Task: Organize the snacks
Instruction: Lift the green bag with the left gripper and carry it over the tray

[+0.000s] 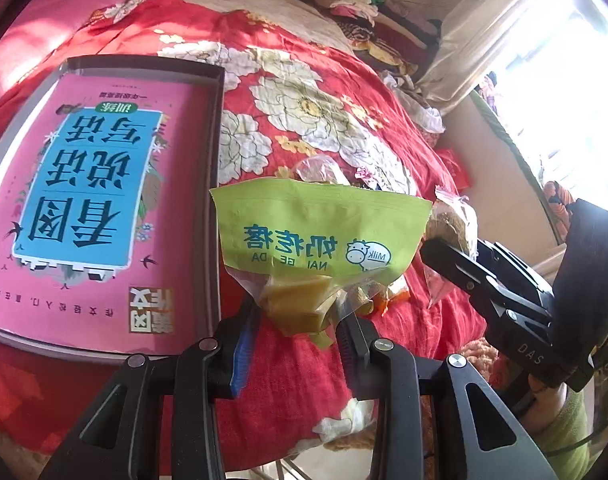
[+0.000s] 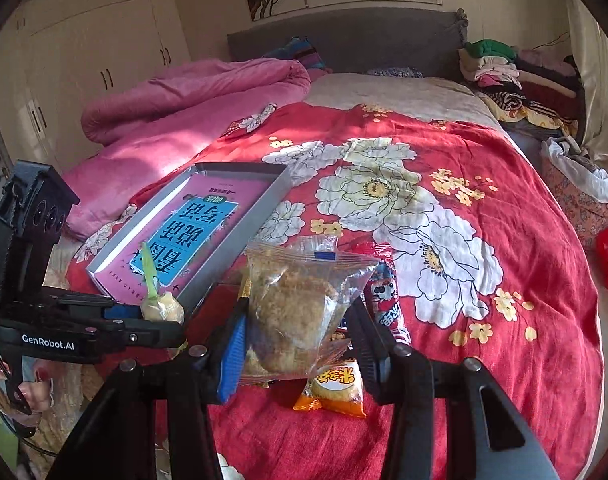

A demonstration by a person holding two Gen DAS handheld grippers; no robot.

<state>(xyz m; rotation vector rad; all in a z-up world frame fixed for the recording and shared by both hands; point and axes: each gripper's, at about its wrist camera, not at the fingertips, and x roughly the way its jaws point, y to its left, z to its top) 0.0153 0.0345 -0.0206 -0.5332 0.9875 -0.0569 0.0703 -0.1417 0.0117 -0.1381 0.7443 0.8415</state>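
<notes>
One bed (image 2: 503, 240) carried everything, spread with a red cloth printed in large white flowers; a single rumpled pink quilt (image 2: 184, 100) lay on it beyond the tray. One shallow grey rectangular tray (image 2: 264, 208) sat on the cloth, holding one flat pink-and-blue book (image 1: 96, 200). Just beside the tray's near corner, the right gripper (image 2: 300, 336) was clamped on one clear, crinkled plastic bag (image 2: 300, 304) of a lumpy brown crumbly snack, held above the bed. Beside the tray's long edge, the left gripper (image 1: 296, 320) pinched one green-topped packet (image 1: 319, 228) with pale yellow blocks in its clear lower part, lifted off the cloth. Two more packets lay on the bed beneath the clear bag, farther from the tray: one glossy red wrapper (image 2: 383, 296) and one small orange packet (image 2: 335, 388).
</notes>
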